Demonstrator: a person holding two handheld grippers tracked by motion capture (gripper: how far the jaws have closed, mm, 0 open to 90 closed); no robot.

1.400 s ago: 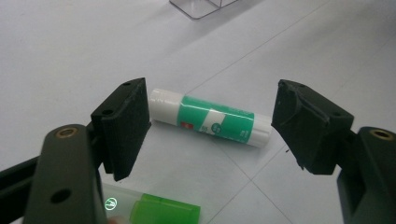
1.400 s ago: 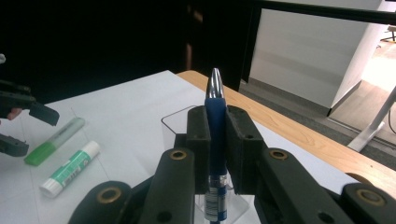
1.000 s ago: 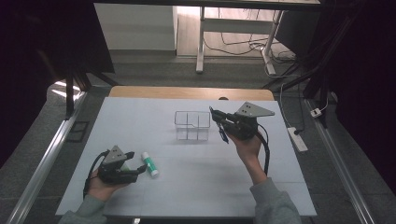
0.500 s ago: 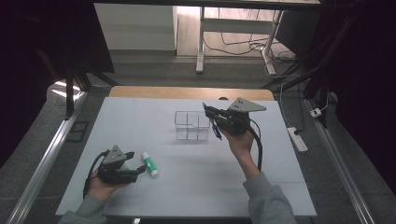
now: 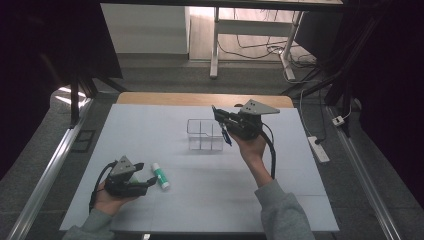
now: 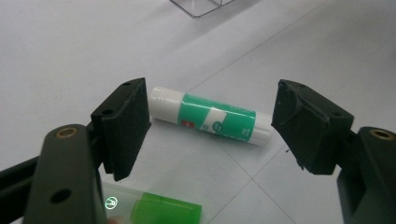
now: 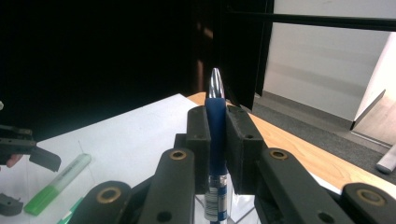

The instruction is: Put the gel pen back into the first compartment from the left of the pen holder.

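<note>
A: What's changed? I'm watching from the desk.

B: My right gripper [image 5: 222, 125] has drifted left, toward the frame's centre, and now hangs over the clear plastic divided box [image 5: 204, 134]. It still pinches the dark blue pen with the silver tip [image 7: 215, 140].

A: And the left one?

B: The left gripper [image 5: 149, 182] hasn't moved, lower left, jaws spread around the white-and-green glue stick [image 6: 212, 120] lying on the white table [image 5: 280, 195], not touching it.
</note>
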